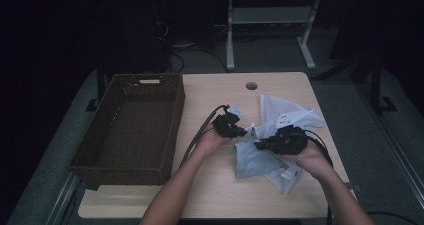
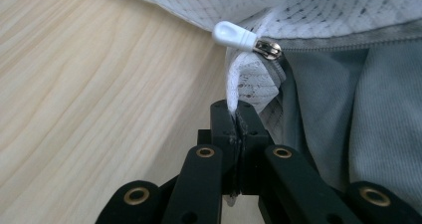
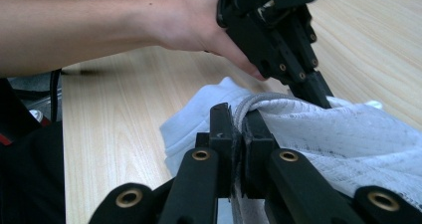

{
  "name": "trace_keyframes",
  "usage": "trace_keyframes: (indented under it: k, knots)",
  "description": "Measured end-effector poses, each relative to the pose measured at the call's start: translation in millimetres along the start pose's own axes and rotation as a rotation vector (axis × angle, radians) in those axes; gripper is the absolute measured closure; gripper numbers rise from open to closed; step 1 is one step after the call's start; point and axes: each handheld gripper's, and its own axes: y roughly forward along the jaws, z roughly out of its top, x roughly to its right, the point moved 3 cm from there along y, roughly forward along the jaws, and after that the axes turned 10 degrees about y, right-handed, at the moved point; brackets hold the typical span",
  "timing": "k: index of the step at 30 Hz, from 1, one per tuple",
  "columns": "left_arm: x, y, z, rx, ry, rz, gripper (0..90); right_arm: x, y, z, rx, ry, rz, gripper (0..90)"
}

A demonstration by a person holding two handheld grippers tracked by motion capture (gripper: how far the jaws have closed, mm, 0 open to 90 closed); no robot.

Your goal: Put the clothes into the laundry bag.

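Grey-white garment (image 1: 272,135) ×1, clamped by 2 tools: left tool (image 1: 243,132), right tool (image 1: 260,146); 1 basket (image 1: 131,126).

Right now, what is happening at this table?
A person holds a gripper in each hand over a white mesh bag on the table. The left gripper is shut on the mesh next to the zipper pull. The right gripper is shut on another edge of the bag. A basket stands at the left.
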Motion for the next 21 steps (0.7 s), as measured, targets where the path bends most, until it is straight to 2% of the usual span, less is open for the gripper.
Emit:
trace_keyframes:
  k: [5,12,21]
  knots:
    - [4.9,-11.9,-7.4,0.007,-0.047,0.011,88.6,0.5,0.1,-0.1,0.0,-0.001,-0.004,85.7]
    - [18.0,-34.7,-26.9,0.016,-0.131,0.035,88.8,3.4,-1.2,-0.8,0.001,0.006,-0.016,85.7]
    - [50.7,-61.7,-39.8,0.033,-0.135,0.055,88.8,6.0,-1.2,-1.9,-0.002,0.011,-0.025,85.6]
